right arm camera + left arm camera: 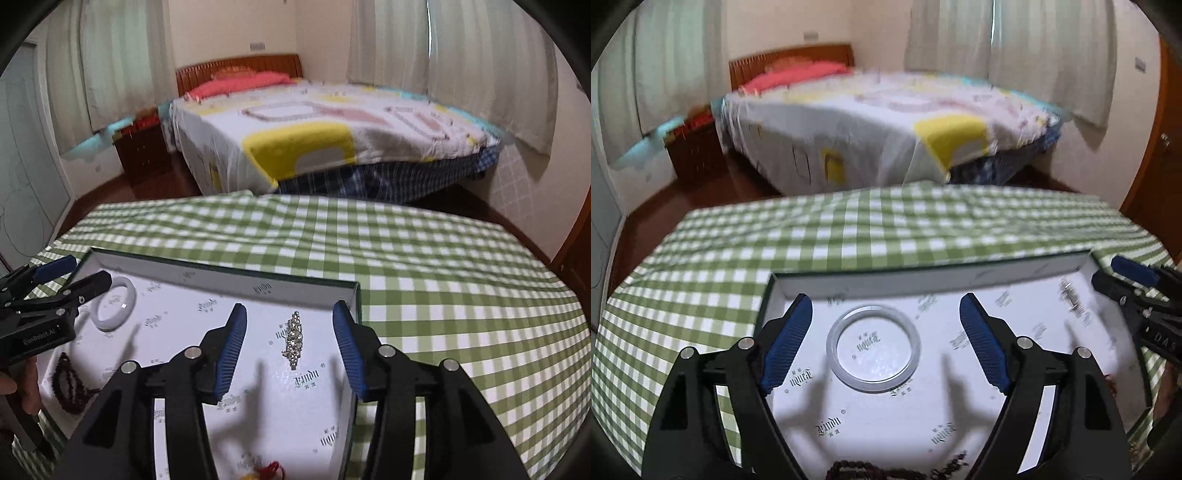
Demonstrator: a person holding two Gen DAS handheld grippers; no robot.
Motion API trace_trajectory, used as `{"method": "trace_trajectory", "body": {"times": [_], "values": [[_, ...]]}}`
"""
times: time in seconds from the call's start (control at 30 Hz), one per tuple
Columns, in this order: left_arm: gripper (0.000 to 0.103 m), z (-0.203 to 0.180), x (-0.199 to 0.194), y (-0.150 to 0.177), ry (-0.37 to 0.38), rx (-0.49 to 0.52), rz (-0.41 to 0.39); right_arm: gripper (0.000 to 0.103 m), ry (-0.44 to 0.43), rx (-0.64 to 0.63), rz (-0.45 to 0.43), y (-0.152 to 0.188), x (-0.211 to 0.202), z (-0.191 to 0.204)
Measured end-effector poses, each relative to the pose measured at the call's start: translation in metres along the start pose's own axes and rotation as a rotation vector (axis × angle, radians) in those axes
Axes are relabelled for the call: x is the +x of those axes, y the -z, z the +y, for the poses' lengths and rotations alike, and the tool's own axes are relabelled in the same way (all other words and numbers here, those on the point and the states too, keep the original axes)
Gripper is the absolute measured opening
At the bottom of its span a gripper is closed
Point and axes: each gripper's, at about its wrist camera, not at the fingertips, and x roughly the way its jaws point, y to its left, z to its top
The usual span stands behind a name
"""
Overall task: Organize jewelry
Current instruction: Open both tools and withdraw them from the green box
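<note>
A shallow white box [923,277] [207,273] with printed lining lies on the green checked cloth. A pale bangle [873,354] [114,308] lies flat in it, under my open left gripper [886,341], whose pads stand apart from it on either side. A sparkling rhinestone piece [293,339] [1071,295] lies in the box's right part, between the spread fingers of my open right gripper [290,347], untouched. A dark bead bracelet [72,384] [886,470] lies at the box's near edge. A red-and-yellow charm [264,470] shows at the bottom.
The table's green checked cloth [443,277] stretches right of and behind the box. Beyond the table stand a bed [332,122], a wooden nightstand [144,155] and curtains. A hand [18,384] holds the left gripper's handle.
</note>
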Motion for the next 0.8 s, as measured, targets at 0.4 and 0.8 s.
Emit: {"method": "trace_trajectory", "body": {"times": [0.4, 0.8], "values": [[0.082, -0.014, -0.096, 0.040, -0.019, 0.015, -0.181, 0.053, 0.010, -0.009, -0.118, 0.040, -0.077, 0.020], [0.082, -0.016, -0.181, 0.109, -0.037, -0.033, -0.213, 0.053, -0.034, -0.019, -0.128, 0.114, -0.141, 0.053]]}}
